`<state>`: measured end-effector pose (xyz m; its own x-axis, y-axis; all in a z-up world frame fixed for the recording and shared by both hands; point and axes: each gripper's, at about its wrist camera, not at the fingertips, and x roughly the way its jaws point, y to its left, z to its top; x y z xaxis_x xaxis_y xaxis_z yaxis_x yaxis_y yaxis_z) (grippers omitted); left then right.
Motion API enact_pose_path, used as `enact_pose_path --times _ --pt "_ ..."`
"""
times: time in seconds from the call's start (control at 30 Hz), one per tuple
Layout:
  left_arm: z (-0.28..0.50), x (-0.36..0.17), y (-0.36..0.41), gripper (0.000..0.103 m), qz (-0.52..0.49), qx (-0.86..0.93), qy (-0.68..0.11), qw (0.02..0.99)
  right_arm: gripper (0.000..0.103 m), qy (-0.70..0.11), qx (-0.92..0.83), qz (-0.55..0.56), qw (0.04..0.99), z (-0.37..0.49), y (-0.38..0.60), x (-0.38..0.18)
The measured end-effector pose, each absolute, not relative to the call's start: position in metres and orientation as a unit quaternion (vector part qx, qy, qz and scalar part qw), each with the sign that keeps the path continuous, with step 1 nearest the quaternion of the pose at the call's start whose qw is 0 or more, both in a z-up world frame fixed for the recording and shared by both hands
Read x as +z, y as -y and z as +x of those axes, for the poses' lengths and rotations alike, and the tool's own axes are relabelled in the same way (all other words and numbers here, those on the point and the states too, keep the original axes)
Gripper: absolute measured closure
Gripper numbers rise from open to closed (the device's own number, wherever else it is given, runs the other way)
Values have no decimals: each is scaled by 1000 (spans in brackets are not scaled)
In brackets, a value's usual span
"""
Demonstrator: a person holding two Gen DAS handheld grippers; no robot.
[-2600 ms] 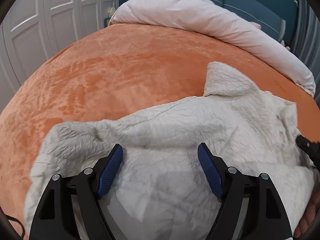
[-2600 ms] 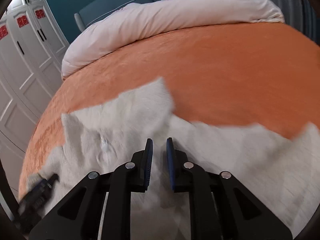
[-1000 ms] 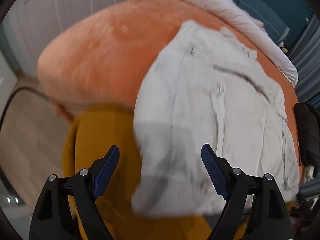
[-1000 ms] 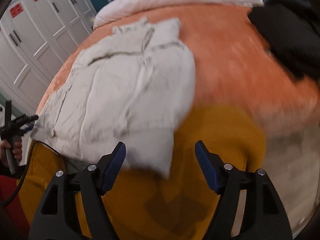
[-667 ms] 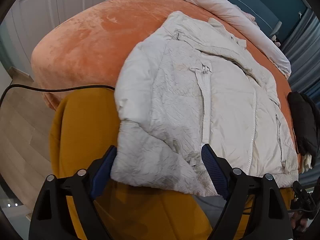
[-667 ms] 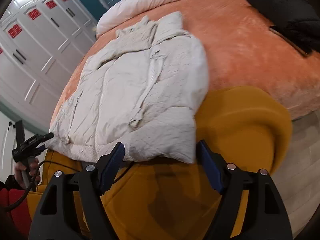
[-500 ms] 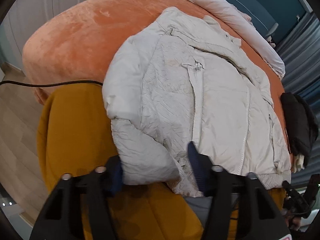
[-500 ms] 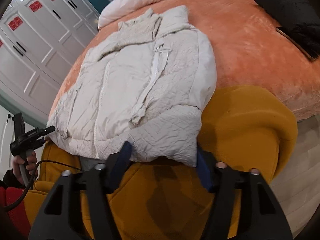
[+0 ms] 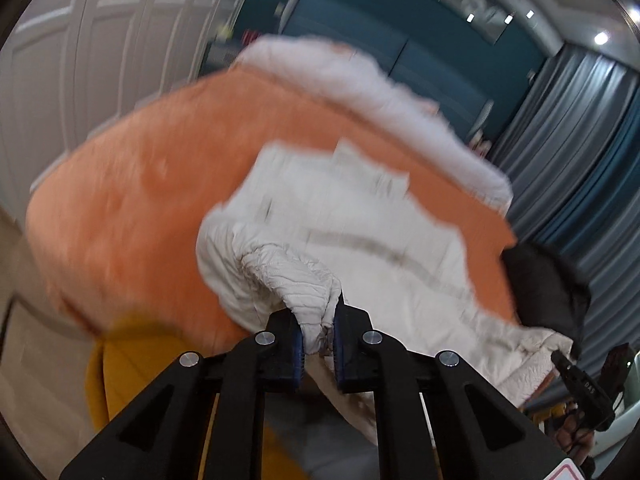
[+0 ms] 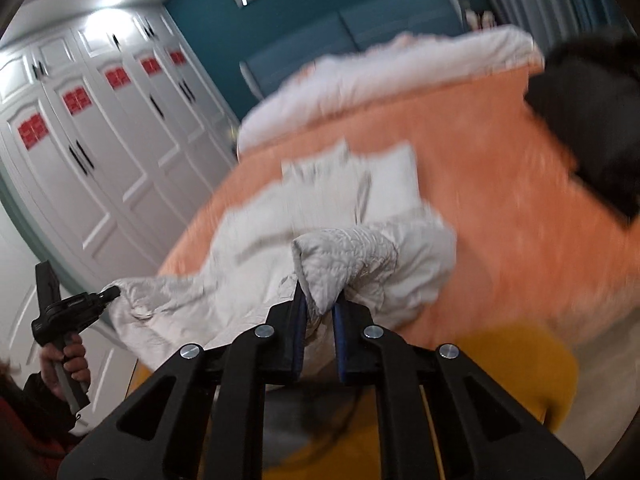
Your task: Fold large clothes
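A large white quilted jacket [image 9: 360, 216] lies on the orange bed [image 9: 140, 184], its hem end raised off the bed's foot. My left gripper [image 9: 318, 340] is shut on the jacket's left cuff and holds it up. My right gripper [image 10: 319, 316] is shut on the right cuff of the jacket [image 10: 320, 208] and also holds it up. Both views are blurred by motion. The left gripper also shows at the left edge of the right wrist view [image 10: 108, 294], pinching the hem corner.
A mustard-yellow seat [image 10: 520, 356] stands against the bed's foot. A black garment [image 10: 592, 120] lies on the bed's right side. A rolled white duvet [image 9: 380, 96] lies along the headboard end. White wardrobe doors [image 10: 100, 152] stand to the left.
Both grippers went from wide open above the jacket's lower corners to shut on its cuffs. They have lifted the cuffs off the seat; the cameras now tilt up toward the headboard.
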<state>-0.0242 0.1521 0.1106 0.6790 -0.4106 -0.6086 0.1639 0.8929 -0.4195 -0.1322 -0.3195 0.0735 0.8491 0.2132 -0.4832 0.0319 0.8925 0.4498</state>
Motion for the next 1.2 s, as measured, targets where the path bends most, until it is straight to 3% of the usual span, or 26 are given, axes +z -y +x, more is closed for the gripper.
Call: enact_pose_path --times 0.27,0.53,0.83,1.2 --pt "59 160 -122 95 -156 -170 -286 930 93 -189 15 199 961 -62 333 115" --pt "164 159 -89 95 -127 -137 -274 943 93 -163 -25 208 964 42 354 123" --pt "283 103 -62 94 -87 -85 -315 941 93 -195 -73 214 954 169 374 83" --pt "373 -21 -45 91 -44 -37 -404 913 93 -297 -105 200 928 274 381 -19"
